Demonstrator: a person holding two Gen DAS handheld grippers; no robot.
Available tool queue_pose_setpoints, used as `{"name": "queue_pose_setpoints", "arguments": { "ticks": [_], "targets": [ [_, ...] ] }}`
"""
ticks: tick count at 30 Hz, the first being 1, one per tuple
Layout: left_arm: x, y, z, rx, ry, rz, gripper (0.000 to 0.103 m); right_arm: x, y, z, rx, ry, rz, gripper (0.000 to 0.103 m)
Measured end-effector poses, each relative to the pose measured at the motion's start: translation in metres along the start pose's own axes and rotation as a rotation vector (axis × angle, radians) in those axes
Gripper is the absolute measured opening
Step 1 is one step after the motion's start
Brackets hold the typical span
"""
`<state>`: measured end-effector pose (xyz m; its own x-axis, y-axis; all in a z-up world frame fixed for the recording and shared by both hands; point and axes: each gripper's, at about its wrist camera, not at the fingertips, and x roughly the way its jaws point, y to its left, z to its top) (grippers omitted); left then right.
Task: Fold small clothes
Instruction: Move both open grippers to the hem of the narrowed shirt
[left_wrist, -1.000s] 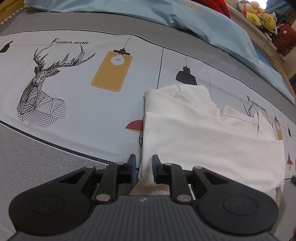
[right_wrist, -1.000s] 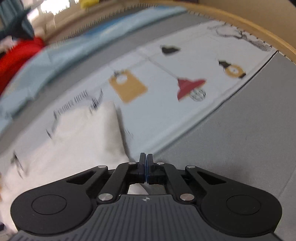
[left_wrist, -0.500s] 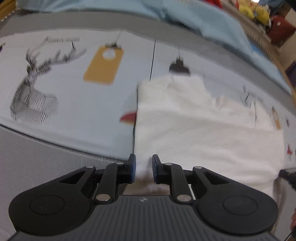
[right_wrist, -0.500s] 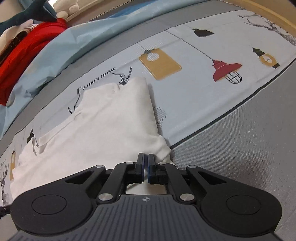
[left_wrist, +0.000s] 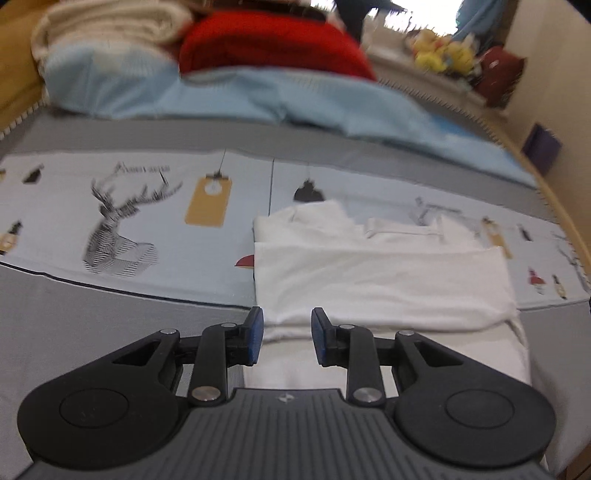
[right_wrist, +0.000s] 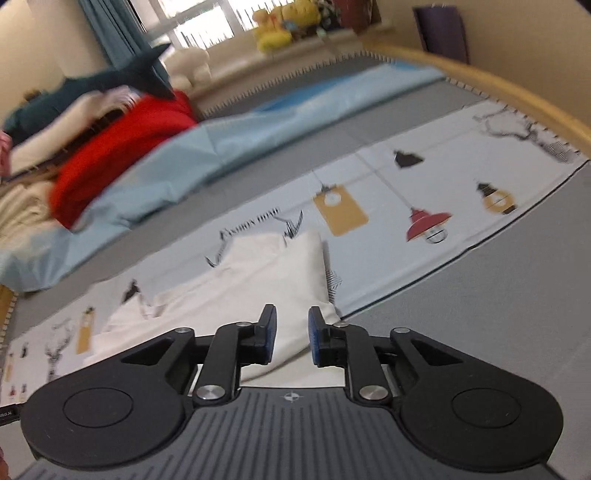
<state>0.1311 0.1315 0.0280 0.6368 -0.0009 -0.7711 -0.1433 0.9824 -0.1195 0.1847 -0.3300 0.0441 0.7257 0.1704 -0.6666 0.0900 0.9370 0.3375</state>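
A white garment lies folded on the printed mat, its near part doubled over the rest. My left gripper hangs above the garment's near left corner, jaws opening, with nothing pressed between the blue pads. In the right wrist view the same white garment lies below and ahead. Over its near right corner my right gripper is raised, jaws opening, and the cloth is free of its pads.
A light blue sheet lies across the bed behind the mat. Red and cream clothes are piled beyond it. Plush toys sit on the window ledge. The wooden bed edge runs along the right.
Both grippers have lifted up and back from the garment, and more of the room shows. The right gripper went from shut to open; the left widened. The garment's near edge lies released on the bed.
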Motion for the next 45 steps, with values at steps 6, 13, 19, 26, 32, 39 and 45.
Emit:
{"name": "queue_pose_setpoints", "arguments": {
  "ticks": [6,13,19,26,32,39,45],
  "targets": [
    [-0.056,0.013,-0.085,-0.039,0.019,-0.101,0.031,-0.069,-0.034,-0.068,-0.074,0.004,0.005,0.025],
    [-0.039,0.034,-0.167,-0.095,0.259,-0.070,0.029,-0.081,-0.084,-0.147,-0.014,0.092,-0.074,0.026],
    [-0.030,0.046,-0.177,-0.148,0.328,-0.056,0.029,-0.063,-0.106,-0.170,0.092,0.186,-0.118,0.026],
    [-0.021,0.045,-0.181,-0.140,0.373,-0.021,0.030,-0.046,-0.103,-0.180,0.043,0.254,-0.166,0.029],
    [-0.015,0.049,-0.183,-0.158,0.394,-0.007,0.030,-0.037,-0.111,-0.183,0.056,0.291,-0.201,0.029],
    [-0.005,0.046,-0.188,-0.123,0.439,0.020,0.030,-0.029,-0.111,-0.186,0.046,0.323,-0.210,0.029],
    [-0.001,0.044,-0.191,-0.107,0.445,0.027,0.030,-0.025,-0.109,-0.186,0.037,0.329,-0.202,0.030]
  ]
}}
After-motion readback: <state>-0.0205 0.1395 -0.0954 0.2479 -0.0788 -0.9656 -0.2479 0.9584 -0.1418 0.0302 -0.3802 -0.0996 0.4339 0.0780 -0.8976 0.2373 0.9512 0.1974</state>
